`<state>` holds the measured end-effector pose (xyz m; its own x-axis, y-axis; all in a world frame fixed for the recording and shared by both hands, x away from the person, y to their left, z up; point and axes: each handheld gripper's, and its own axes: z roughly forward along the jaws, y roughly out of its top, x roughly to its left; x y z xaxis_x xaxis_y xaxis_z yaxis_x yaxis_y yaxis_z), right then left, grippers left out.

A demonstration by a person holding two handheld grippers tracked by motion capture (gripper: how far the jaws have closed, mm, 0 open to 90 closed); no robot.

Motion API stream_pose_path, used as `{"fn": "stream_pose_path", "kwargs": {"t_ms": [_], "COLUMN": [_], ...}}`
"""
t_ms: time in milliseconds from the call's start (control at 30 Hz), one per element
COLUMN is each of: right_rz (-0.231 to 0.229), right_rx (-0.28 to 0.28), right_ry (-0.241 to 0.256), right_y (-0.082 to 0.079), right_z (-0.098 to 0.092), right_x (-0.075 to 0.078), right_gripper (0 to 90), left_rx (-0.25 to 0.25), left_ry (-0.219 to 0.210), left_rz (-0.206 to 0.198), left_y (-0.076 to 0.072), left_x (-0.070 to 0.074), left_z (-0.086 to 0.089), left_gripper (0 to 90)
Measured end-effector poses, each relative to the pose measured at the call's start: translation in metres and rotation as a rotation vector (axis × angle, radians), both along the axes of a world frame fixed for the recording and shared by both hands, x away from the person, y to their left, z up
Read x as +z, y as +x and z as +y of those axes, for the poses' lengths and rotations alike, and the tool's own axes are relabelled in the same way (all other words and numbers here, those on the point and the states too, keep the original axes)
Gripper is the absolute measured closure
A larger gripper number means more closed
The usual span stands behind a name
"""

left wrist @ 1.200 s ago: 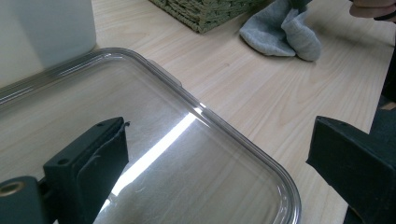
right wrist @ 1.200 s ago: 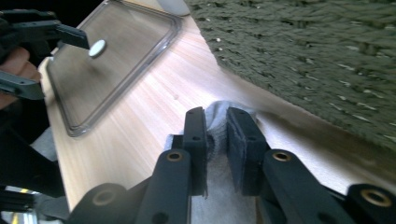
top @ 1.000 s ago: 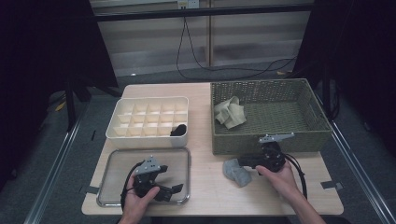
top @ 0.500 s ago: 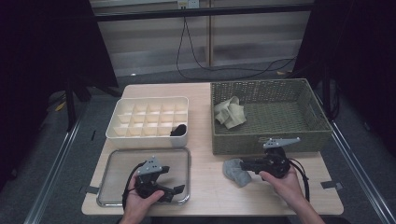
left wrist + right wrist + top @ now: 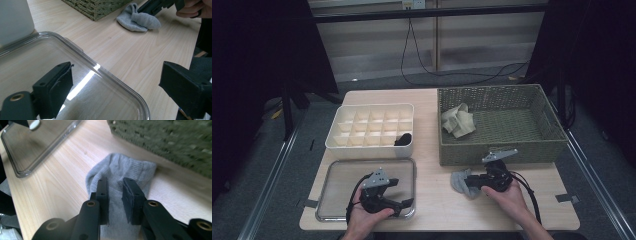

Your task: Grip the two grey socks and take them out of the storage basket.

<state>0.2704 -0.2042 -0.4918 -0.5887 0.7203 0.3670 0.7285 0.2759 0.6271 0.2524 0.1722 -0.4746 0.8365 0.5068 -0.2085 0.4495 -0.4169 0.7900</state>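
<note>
High view first: grey sock [image 5: 462, 181] lies near the table's [image 5: 432, 210] front edge, just in front of the wicker basket [image 5: 502, 150], right gripper [image 5: 477, 184] on it. Left gripper view: left gripper [image 5: 115, 92] spread wide over the clear tray [image 5: 100, 100], bare wood beyond. Right gripper view: jaws nearly together, pinching sock fabric.

A light wooden table [image 5: 432, 200] carries four things. A white compartment box [image 5: 370, 130] sits at its back left, with a clear tray [image 5: 339, 172] just in front of it. A green wicker basket [image 5: 499, 150] takes the back right. A grey sock [image 5: 460, 180] lies flat on the bare wood just before the basket's front wall.
</note>
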Motion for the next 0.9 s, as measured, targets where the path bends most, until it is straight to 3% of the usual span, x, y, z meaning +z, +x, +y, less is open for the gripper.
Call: {"fn": "stream_pose_path", "kwargs": {"t_ms": [200, 233, 700, 900], "right_rz": [0.005, 0.006, 0.01, 0.003], "right_rx": [0.008, 0.01, 0.062, 0.046], "right_ry": [-0.008, -0.006, -0.011, 0.045], "right_y": [0.001, 0.0, -0.015, -0.02], "right_z": [0.005, 0.005, 0.018, 0.018], "right_x": [-0.005, -0.006, -0.004, 0.006], "right_gripper": [75.6, 75.7, 75.3, 75.4], "left_rx": [-0.026, -0.031, -0.092, -0.106], "left_ry": [-0.001, 0.007, 0.028, 0.041], "left_rz": [-0.002, -0.007, 0.009, 0.002], "left_y": [-0.001, -0.001, -0.005, 0.005], "left_x": [-0.001, -0.001, 0.0, 0.005], "left_z": [-0.002, -0.003, -0.03, -0.044], "left_gripper": [22.7, 27.8, 43.4, 52.2]}}
